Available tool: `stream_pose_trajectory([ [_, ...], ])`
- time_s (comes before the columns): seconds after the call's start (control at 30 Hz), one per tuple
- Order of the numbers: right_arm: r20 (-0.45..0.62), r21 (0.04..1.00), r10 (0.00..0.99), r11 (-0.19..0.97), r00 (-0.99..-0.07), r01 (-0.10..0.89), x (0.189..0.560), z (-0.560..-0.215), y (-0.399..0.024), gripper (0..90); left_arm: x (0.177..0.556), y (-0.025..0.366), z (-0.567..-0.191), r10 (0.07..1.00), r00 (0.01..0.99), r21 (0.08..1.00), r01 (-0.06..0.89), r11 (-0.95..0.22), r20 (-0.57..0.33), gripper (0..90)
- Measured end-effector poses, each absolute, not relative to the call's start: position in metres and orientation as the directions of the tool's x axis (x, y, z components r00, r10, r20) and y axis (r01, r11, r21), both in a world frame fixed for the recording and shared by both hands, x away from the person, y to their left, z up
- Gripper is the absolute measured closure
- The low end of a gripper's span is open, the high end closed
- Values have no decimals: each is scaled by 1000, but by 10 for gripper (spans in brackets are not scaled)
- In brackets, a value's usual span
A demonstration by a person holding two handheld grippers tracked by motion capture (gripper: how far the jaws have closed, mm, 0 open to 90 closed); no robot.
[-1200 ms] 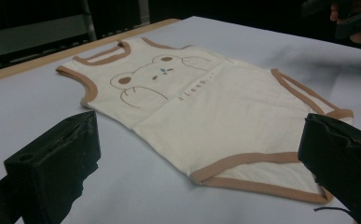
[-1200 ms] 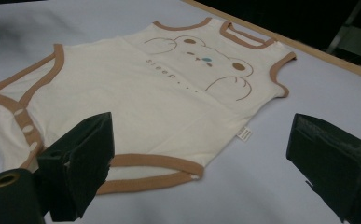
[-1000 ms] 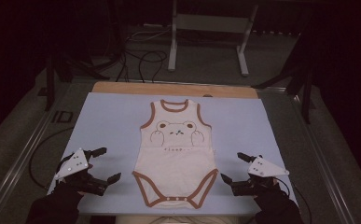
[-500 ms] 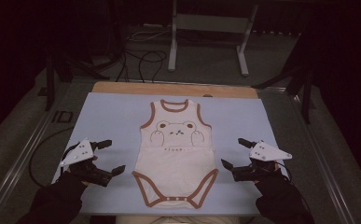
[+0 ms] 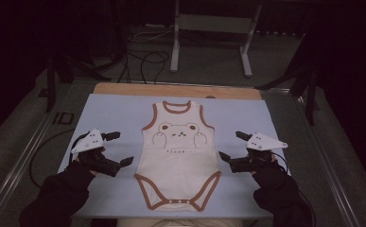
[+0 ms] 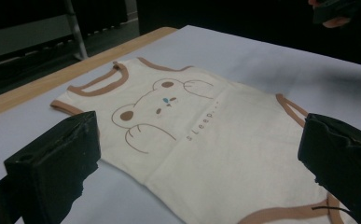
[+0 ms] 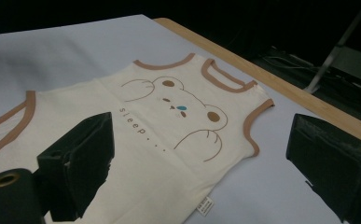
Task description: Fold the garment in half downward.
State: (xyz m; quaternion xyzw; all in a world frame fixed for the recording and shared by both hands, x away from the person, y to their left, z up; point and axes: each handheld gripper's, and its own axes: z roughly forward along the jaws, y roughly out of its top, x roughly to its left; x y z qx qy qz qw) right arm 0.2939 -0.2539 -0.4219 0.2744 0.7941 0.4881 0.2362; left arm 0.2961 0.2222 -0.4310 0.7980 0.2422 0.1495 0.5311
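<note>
In the left gripper view, the lower hem of the bodysuit (image 6: 225,154) is cut off by the bottom edge. In the right gripper view, the small label (image 7: 205,206) at its side seam is too small to read

surface: table (image 5: 124,109) under a pale blue sheet, centre of frame | far edge: bare wooden strip (image 5: 176,90) along the top | lying on it: cream baby bodysuit (image 5: 178,156) with brown trim, spread flat at centre, neck toward frame top, bear print and "sleep..." facing up | small tag at its side seam (image 7: 205,205)
</note>
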Motion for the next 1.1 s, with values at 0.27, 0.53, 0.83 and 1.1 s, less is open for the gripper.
stream_pose_trajectory([
  [0.27, -103, 896, 664, 385, -741, 220, 309, -427, -247, 76, 309, 217, -429, 550, 835, 917, 234, -322, -19, 4],
  [0.53, -98, 891, 664, 390, -741, 232, 325, -431, -244, 76, 317, 209, -429, 543, 840, 910, 238, -339, -17, 4],
  [0.83, -91, 879, 665, 404, -742, 254, 337, -442, -238, 76, 331, 199, -437, 551, 834, 894, 264, -360, -24, 4],
  [1.1, -87, 865, 667, 419, -740, 276, 345, -454, -235, 76, 343, 190, -445, 561, 827, 884, 289, -368, -36, 4],
])
